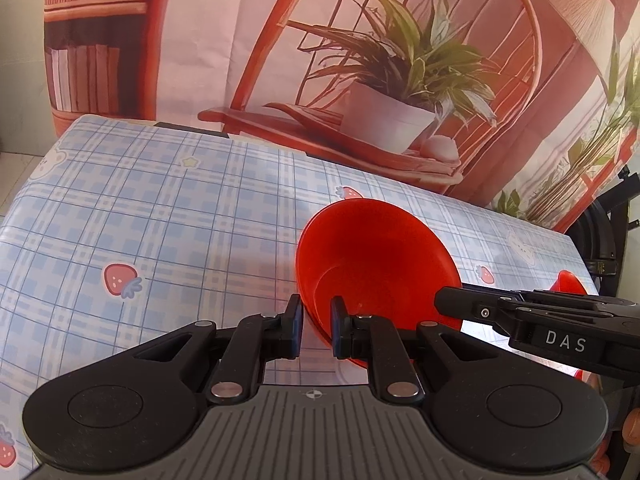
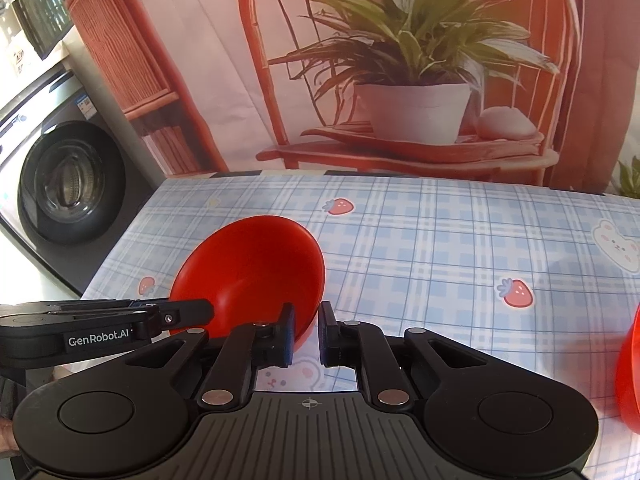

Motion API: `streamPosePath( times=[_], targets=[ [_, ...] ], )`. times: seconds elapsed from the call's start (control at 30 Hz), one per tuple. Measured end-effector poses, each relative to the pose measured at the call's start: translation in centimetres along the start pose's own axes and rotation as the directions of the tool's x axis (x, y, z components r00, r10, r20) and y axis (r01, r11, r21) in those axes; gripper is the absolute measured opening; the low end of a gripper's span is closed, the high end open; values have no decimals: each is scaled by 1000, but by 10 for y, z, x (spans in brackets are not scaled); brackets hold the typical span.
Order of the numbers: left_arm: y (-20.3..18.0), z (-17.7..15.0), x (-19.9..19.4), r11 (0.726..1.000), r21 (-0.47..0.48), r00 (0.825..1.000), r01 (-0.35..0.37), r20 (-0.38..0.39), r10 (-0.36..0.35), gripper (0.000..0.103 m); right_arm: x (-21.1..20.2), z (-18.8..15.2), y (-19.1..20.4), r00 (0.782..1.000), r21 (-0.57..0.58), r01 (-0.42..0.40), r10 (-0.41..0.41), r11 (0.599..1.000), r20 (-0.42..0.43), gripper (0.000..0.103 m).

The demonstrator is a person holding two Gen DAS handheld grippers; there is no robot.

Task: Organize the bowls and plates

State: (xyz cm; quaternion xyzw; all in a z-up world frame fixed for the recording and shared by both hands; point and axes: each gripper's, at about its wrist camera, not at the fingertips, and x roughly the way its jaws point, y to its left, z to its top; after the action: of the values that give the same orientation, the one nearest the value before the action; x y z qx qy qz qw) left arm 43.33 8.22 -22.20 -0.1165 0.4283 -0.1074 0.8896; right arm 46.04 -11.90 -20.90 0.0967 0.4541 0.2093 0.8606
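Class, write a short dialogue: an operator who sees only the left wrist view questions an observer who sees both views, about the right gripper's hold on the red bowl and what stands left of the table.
Operator: I see the right gripper only from its side. Where are its fingers?
Observer: They straddle the near rim of the red bowl, one finger inside, one outside, closed on it.
Operator: What is past the left edge of the table?
Observer: A washing machine stands on the floor there.
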Motion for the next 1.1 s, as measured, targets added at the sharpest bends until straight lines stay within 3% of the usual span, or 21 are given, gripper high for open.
streamPosePath(
  times=[0.5,0.87,1.1],
  targets=[
    [-46,-4,-85,994,105,997,-8,72,0,15,-92,-19,7,988,104,-42,26,994,149,9],
    [-118,-30,-137,977,215,992,11,117,-37,16,-175,-56,-6,966,166,-20,-24,986,257,8],
    [-172,-48,-142,958,288,994,14,99,-45,17,-222,-83,-36,949,212,-33,-36,977,313,9]
  ],
)
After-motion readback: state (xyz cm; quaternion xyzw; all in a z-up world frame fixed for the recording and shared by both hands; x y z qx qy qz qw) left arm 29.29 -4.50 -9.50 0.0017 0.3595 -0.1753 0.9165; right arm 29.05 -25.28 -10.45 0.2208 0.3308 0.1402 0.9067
